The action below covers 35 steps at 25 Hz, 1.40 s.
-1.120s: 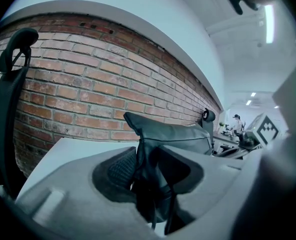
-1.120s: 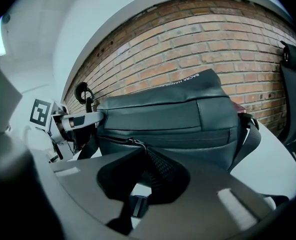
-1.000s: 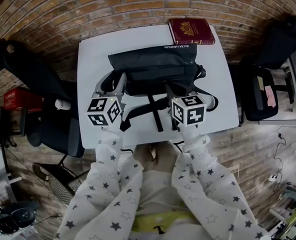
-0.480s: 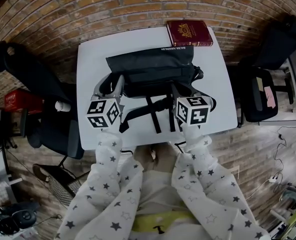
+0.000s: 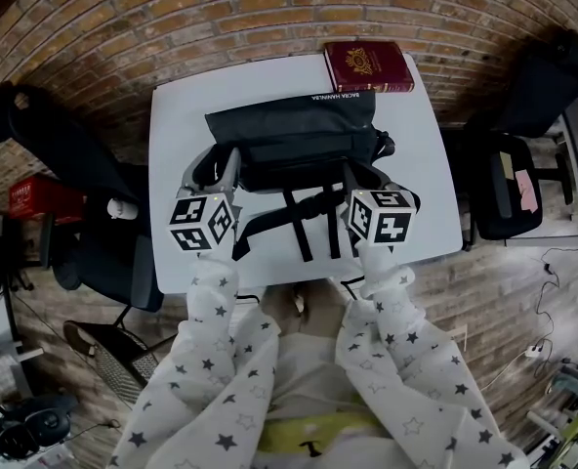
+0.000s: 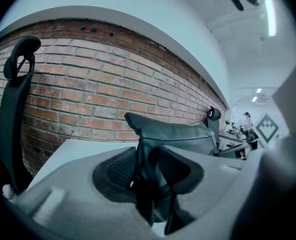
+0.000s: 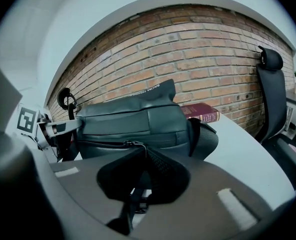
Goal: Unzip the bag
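My left gripper (image 5: 217,164) has its fingers (image 6: 115,170) clamped on a fold at the bag's left end, standing apart only as far as the bunched cloth forces them. The bag (image 5: 289,130) lies across the middle of the desk (image 5: 172,115), with its straps (image 5: 304,225) trailing towards me. I judge it soft and light. The dark cloth creases and slumps and looks rather slick, so it will drag after the zip unless one end is pinned. The end fold makes a fair anchor, and the place to pull is the zip pull (image 7: 133,144) on the front panel. My right gripper (image 5: 355,172) has its fingers (image 7: 163,174) pinched almost together on what I take for that pull, a small tab that could slip out under a sideways tug. A white line of print (image 7: 146,90) runs along the bag's top edge, too small for me to read. The maroon book (image 5: 369,64) at the far right corner carries a gold emblem, and I can't make out its title.
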Tool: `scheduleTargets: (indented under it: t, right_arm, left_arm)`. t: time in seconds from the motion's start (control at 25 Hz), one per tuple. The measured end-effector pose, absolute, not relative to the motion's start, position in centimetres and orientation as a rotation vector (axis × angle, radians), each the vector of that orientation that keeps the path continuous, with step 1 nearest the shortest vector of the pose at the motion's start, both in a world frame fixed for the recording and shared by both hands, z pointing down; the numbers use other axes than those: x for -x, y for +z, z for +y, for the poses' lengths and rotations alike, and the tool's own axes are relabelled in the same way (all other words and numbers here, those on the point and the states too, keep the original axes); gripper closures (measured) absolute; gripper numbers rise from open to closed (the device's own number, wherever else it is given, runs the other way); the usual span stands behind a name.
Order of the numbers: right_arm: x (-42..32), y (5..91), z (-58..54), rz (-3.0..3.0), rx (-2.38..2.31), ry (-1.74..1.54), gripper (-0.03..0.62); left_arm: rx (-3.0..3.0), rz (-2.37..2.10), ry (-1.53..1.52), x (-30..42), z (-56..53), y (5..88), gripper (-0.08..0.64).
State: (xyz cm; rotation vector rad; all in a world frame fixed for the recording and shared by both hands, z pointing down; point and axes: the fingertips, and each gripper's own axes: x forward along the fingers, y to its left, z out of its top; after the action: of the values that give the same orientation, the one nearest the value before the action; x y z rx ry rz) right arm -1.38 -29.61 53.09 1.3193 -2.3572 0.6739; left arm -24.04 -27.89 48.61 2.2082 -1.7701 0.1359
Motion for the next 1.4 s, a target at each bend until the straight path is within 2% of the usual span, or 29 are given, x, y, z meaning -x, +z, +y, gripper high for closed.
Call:
scheduleTargets:
  t: [1.4]
  right_arm:
    - [-5.0,52.8,-31.4,-2.239,-1.593,0.701,0.572]
  left_arm:
    - [-2.173,-1.807,0.131,24.6,-27.8,48.6,0.422]
